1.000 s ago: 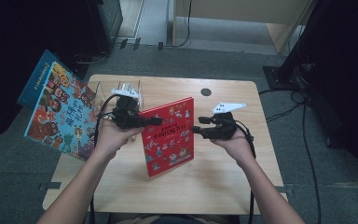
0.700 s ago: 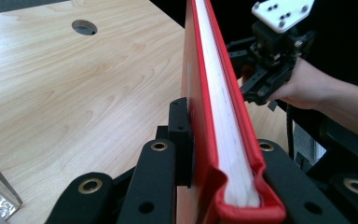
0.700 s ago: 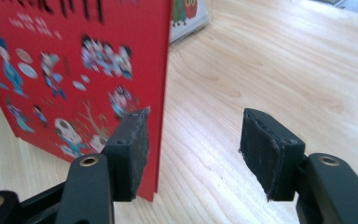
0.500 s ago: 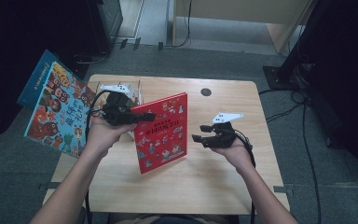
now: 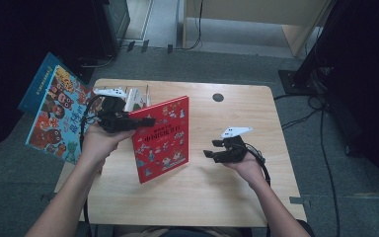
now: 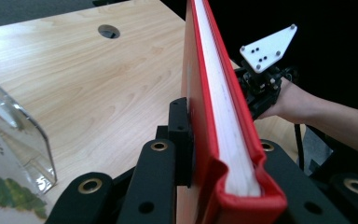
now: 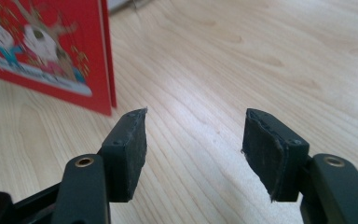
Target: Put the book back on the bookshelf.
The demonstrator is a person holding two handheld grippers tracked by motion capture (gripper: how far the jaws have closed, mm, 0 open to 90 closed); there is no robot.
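While the left gripper [image 5: 145, 121] clamps the upper left edge of a red picture book [image 5: 162, 138], the book is held tilted over the wooden table [image 5: 237, 192], its cover facing up toward the high camera. From the left gripper view, the book [image 6: 223, 135] runs edge-on between the two black jaws, which press against its red covers on either side, with the white page block showing between them.

To the right of the book, well apart from it, the right gripper [image 5: 211, 149] sits low over the table in the person's right hand [image 5: 249, 168], with a white three-cornered plate on top. Its jaws stand wide apart and hold nothing. In the right gripper view, bare wood shows between the two black pads [image 7: 130, 154], and a lower corner of the book [image 7: 51, 56] stands just beyond the left-hand pad, touching or almost touching the table; which, cannot be told.

To the left of the book, past the table's edge, a large blue picture book [image 5: 59, 116] with cartoon animals leans at an angle. Just behind the book's upper left corner stands a clear plastic book stand [image 5: 138, 98] holding some thin volumes. Beyond the book's top right corner, a small round cable hole [image 5: 218, 97] is set in the table near its far edge.
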